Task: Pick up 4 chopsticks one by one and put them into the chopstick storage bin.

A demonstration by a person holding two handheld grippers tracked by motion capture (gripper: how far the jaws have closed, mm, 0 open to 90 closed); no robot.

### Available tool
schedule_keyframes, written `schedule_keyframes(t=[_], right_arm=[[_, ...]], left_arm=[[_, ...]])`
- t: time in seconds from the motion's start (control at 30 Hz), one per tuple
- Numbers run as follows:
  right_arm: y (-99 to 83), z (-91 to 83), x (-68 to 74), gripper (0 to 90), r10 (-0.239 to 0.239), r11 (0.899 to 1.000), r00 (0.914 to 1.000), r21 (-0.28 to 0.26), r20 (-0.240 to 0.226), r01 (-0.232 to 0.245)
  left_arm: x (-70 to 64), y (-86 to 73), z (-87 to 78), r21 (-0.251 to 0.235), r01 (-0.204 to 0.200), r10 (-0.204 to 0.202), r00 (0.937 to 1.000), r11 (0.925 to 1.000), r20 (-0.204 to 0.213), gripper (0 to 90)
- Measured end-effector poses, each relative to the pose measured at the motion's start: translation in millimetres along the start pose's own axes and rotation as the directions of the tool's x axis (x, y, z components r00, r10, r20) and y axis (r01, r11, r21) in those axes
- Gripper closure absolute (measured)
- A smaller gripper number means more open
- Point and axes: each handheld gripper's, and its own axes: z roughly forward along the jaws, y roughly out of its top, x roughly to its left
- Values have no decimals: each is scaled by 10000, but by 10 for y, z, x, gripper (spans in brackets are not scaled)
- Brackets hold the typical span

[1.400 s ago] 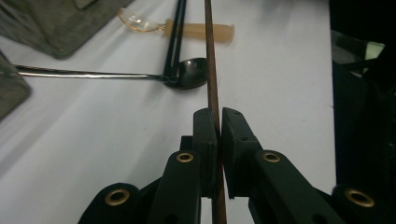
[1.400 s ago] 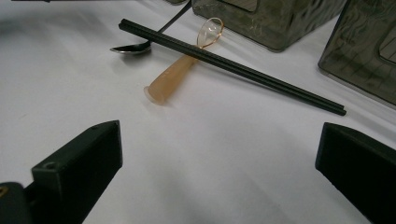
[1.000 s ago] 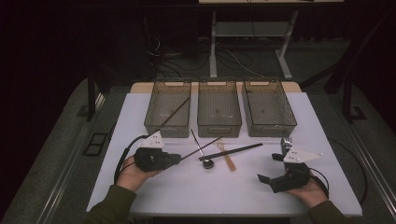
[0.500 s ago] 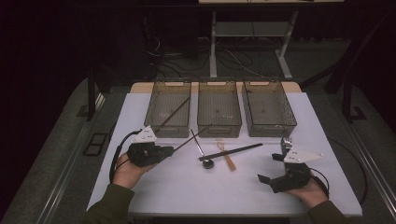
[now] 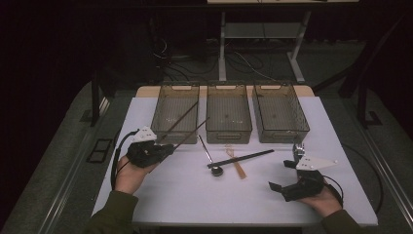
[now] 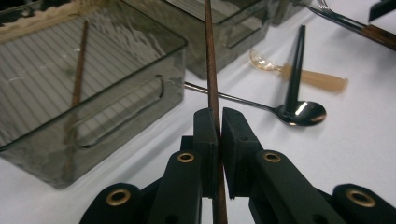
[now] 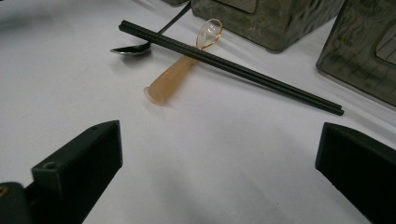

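Left gripper view has the left gripper clamped tight on a brown chopstick raised over the table's left side beside the left bin — likely the carry step — so next it needs lowering inside, while the right gripper rests, jaws wide apart.
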Motion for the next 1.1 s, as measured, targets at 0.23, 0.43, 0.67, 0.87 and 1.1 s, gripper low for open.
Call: schedule_keyframes(t=[0.23,0.43,0.67,0.87,1.1], right_arm=[[-1,0,-4,4,-34,10000,10000,6,11,34],[-1,2,-9,4,-9,10000,10000,9,12,9],[-2,-3,-11,4,-15,10000,10000,-25,12,15],[-5,-11,-14,4,45,10000,10000,-32,12,-45],[-5,-16,-13,4,45,10000,10000,-41,20,-45]], left_arm=[[93,46,6,-23,148,-149,9994,9999,-302,851],[179,83,27,-118,370,-376,9981,9992,-494,851],[255,183,81,-184,459,-471,9962,9988,-737,851],[344,288,152,-224,561,-579,9943,9982,-896,851],[476,411,196,-166,697,-712,9910,9974,-1132,851]])
